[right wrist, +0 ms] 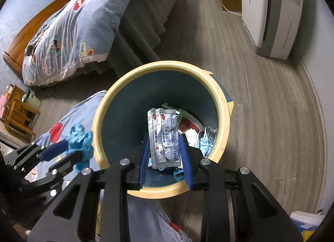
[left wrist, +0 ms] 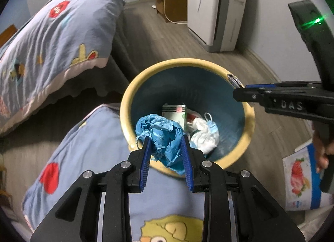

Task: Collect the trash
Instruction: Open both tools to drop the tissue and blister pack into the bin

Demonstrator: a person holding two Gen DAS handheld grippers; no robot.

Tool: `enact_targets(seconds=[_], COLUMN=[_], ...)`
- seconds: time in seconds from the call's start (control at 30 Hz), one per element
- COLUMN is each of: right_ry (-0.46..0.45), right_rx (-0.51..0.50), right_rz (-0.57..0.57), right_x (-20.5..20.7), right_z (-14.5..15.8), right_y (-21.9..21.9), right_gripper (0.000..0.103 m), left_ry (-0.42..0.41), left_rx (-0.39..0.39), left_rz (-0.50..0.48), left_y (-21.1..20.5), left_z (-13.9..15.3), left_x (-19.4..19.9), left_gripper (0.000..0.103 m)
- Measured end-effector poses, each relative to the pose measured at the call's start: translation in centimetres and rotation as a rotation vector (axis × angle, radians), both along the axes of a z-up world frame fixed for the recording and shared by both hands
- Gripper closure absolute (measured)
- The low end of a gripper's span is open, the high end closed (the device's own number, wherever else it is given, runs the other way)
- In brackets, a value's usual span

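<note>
Blue crumpled plastic wad [left wrist: 165,135] is pinched in my left tongs [left wrist: 166,137]; my right tongs [right wrist: 165,137] clamp a silver medicine sachet [right wrist: 163,135], both above the yellow-rimmed blue bin [right wrist: 100,125].

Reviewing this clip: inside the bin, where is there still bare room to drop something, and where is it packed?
Inside the bin, the far and left wall side is bare down toward the bottom. The near-right bottom is crowded: a box, face masks and wrappers. Outside, the wood floor between the bin and the white appliance is bare.
</note>
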State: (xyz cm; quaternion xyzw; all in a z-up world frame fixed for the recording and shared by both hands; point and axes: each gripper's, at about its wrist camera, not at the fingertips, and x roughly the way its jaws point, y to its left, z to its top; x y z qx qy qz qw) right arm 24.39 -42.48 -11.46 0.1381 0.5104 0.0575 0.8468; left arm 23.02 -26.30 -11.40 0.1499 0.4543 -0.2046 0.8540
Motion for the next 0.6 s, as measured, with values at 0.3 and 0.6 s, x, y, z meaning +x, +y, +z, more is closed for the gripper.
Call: enact_targets(seconds=[0.3, 0.6], right_ry=[0.049, 0.065], right_rx=[0.04, -0.003], right_rz=[-0.023, -0.008], right_x=[0.7, 1.3], right_z=[-1.6, -2.2], right_y=[-0.1, 1.1], right_gripper=[0.075, 0.074], left_ry=[0.03, 0.002], left_rx=[-0.037, -0.059], left_rz=[0.007, 0.04], left_y=[-0.9, 1.0], left_z=[-1.6, -1.6], left_x=[2.8, 2.4], left_gripper=[0.054, 0.036])
